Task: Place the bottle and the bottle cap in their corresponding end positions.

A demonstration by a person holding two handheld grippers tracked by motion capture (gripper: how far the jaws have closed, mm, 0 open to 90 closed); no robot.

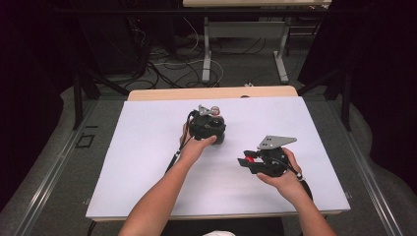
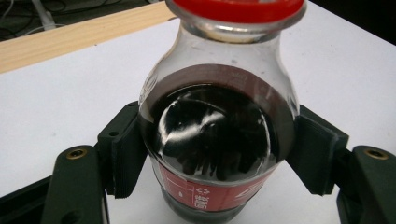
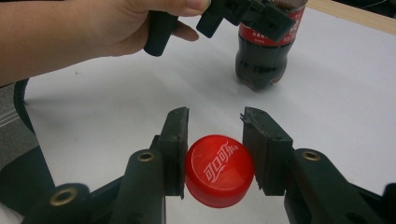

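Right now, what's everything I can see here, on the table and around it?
Cola bottle: one, clear with dark drink and red label, standing mid-table, clamped in the left gripper.
Bottle cap: one, red, off the bottle, pinched in the right gripper.
Table: one, white top with wooden edge.
Second table: one, grey legs, behind.
Cables: several, black and white, on the floor behind.
Left gripper: one, black.
Right gripper: one, black, grey plate on top.
Hands: two, bare forearms.

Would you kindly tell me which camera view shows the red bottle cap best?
The right gripper view: the red cap sits large between the right gripper fingers, logo readable. The high view shows a small red spot.
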